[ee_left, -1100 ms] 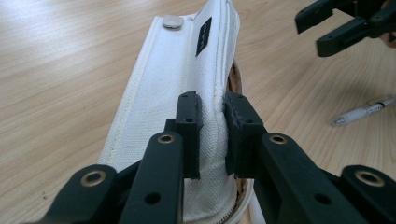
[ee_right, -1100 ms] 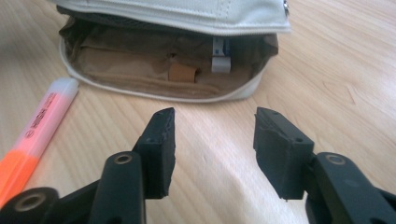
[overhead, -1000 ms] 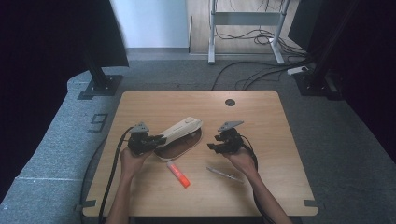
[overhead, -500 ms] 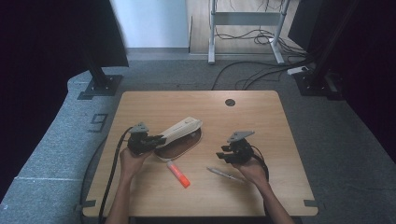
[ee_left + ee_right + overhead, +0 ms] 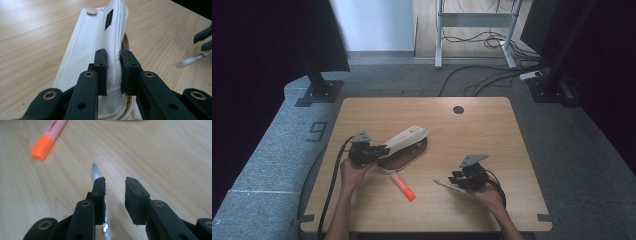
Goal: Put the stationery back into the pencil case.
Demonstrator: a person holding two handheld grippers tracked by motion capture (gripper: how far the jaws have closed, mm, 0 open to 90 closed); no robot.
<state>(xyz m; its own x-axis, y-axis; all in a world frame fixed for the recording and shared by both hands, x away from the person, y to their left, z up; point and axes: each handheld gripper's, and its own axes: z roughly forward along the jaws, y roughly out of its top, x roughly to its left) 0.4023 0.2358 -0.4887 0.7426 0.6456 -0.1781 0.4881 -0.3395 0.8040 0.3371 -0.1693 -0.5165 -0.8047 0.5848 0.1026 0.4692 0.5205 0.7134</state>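
Note:
A white fabric pencil case point(image 5: 404, 139) lies open at the table's left middle, its upper flap lifted. My left gripper point(image 5: 384, 149) is shut on that flap's near end; its jaws pinch the white cloth point(image 5: 92, 45) in the left gripper view. My right gripper point(image 5: 454, 179) is low over a clear pen point(image 5: 444, 184) at the front right. Its jaws have just been closing and stand a little apart. In the right gripper view the pen point(image 5: 95, 172) runs under the left jaw, and the gap at the right gripper point(image 5: 115, 182) shows bare wood.
An orange highlighter point(image 5: 403, 186) lies on the wooden table point(image 5: 482, 130) between the case and the pen. A round cable hole point(image 5: 458, 109) sits near the far edge. Black stands and cables are on the floor behind the table.
My right gripper has moved toward the near edge and down to the pen, and its jaws have narrowed. The left gripper and the pencil case have stayed put.

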